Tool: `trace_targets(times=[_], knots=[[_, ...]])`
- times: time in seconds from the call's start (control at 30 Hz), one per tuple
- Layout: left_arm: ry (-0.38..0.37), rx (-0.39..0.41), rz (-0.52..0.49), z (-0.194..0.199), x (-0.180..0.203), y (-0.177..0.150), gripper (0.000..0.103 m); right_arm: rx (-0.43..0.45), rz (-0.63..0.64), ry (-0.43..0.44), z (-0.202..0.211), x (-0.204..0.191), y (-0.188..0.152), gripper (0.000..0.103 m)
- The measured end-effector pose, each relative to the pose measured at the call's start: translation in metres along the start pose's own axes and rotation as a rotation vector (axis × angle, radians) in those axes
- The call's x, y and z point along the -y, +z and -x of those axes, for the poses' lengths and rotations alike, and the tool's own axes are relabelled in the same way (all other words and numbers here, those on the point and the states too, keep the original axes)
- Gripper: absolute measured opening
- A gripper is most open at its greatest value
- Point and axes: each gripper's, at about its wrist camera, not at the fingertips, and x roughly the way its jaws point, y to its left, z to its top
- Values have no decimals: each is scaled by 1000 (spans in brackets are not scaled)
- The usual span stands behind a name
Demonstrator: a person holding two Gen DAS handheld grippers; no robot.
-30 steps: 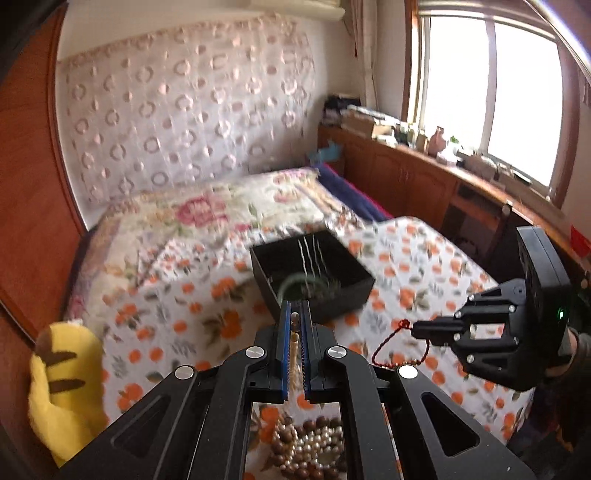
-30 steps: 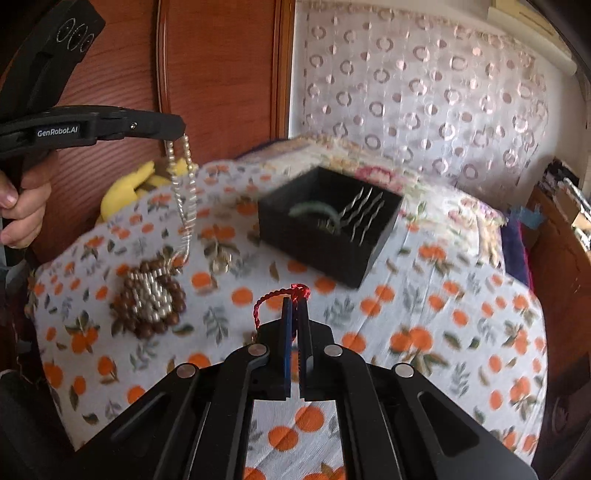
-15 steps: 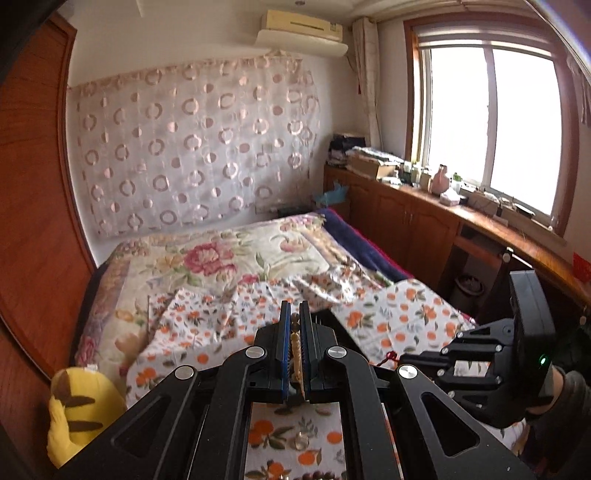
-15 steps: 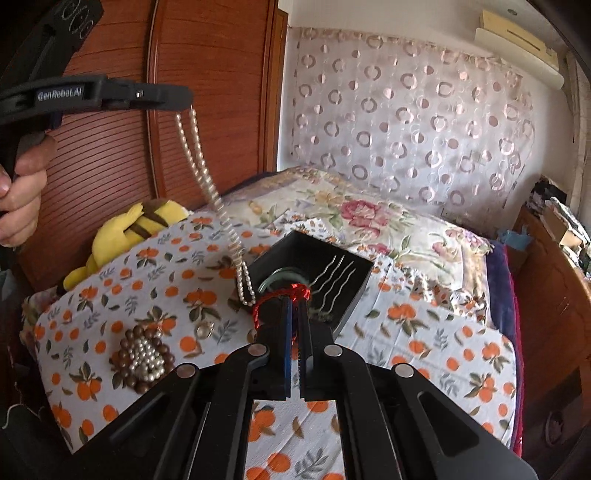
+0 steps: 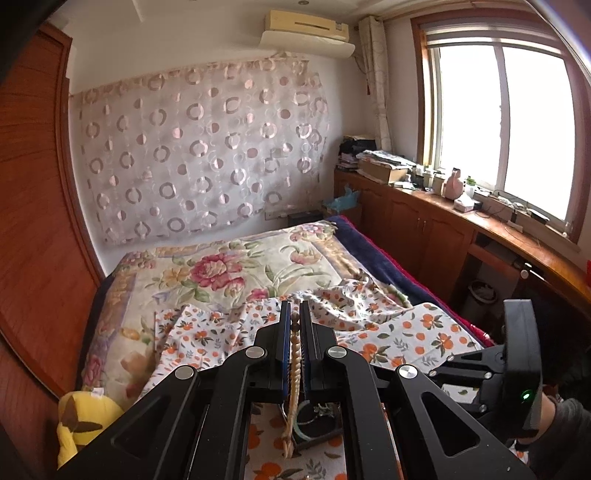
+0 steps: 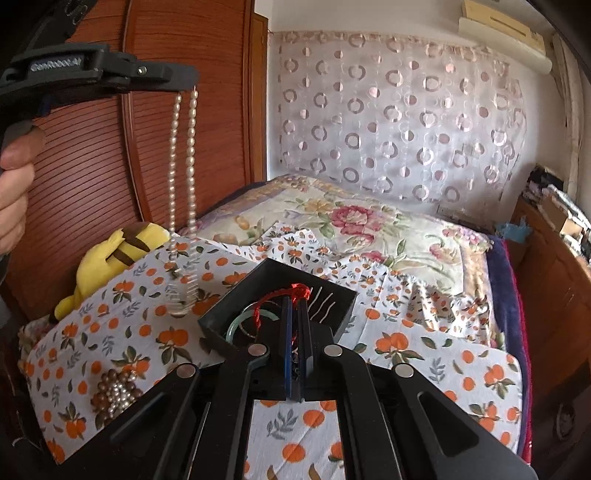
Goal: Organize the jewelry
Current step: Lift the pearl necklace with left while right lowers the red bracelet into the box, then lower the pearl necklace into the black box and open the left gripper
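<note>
Both strands lifted higher since 1 s ago; red cord now carried over the box.

Long white pearl necklace is clamped in the left gripper, hanging free, its lower end above the orange-print cloth. Red braided cord bracelet is pinched in the right gripper over the square black jewelry box, where a pale green bangle lies. Brown-and-white bead pile sits on the cloth.

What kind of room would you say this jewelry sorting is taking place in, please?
Most likely a home bedroom: a bed with a floral quilt fills the middle, a yellow plush toy lies at its edge, and a wall air conditioner hangs above a window.
</note>
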Motion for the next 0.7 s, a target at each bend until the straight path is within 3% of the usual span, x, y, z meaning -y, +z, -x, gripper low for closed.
trace_targets(times=[0.43,0.53,0.63,0.7], knots=[[-39,-107,25,-57,7,-32,4,-88,-50,-6,-56,2,-22,6],[-57,-123,27,-64,11,-37,4,-83,-57,-5,-55,3,-24,10],[-72,-145,24,-72,16,-42,4,-76,-63,-4,-50,6,-24,30],[-81,-155,23,-75,18,-45,4,-67,-65,-12,-46,8,-25,32]])
